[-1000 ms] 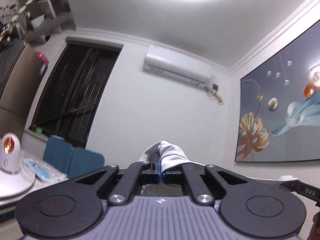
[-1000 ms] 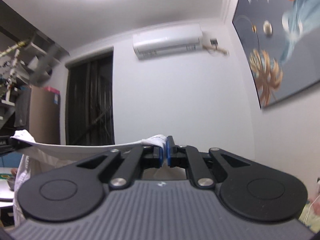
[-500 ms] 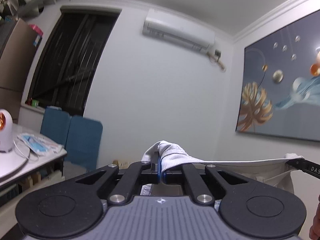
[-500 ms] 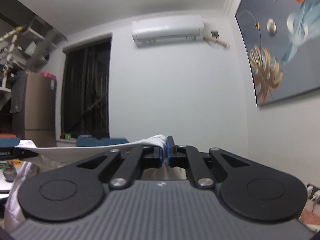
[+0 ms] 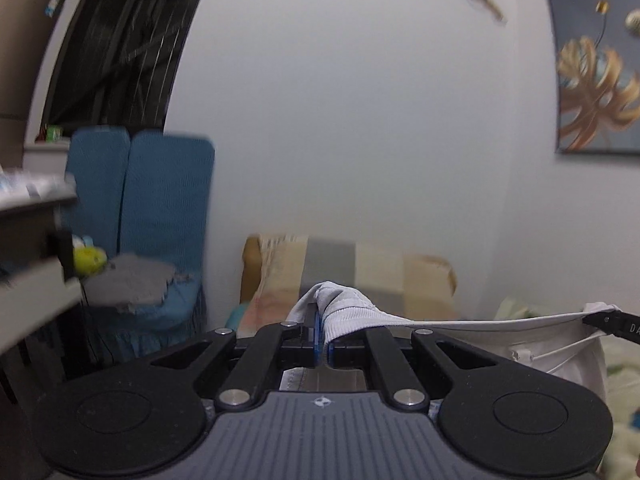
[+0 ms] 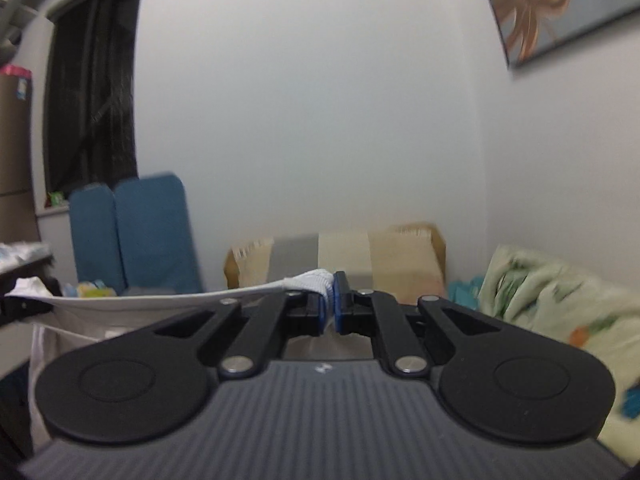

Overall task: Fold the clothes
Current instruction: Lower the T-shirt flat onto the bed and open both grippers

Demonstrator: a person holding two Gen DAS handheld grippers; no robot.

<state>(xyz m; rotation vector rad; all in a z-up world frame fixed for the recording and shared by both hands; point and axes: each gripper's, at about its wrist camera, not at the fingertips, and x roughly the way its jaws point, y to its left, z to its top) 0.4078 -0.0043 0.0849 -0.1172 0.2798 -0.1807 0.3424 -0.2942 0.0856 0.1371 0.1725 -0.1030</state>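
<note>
Stretching between the two claws, a white garment (image 5: pixel 480 326) hangs in the air by its ribbed waistband. In the left wrist view the left gripper (image 5: pixel 323 340) has its blue pads pinched tight on a bunched end of that band, which humps up over the fingertips. From there the hem runs taut to the right, where the tip of the right gripper (image 5: pixel 612 322) holds the other end, and the body of the cloth with a thin drawstring drops below. Holding both ends apart like this looks meant to pull the piece flat so it can be laid down for a fold. Far left stands a desk edge (image 5: pixel 36 208), beyond it blue upright cushions (image 5: pixel 160 200) with a grey cloth (image 5: pixel 132 284) lying on the blue seat, and a striped beige throw (image 5: pixel 352 268) against the far wall.

In the right wrist view the right gripper (image 6: pixel 329 306) is likewise closed hard on the waistband's end, nothing else in it. The garment (image 6: pixel 132 306) spans left to the left gripper (image 6: pixel 24 306) at the frame edge, sagging below. Near right lies a pale green patterned blanket (image 6: pixel 560 304), probably the landing surface; its rumpled folds could catch the cloth. Everything beyond the claws is blurred
</note>
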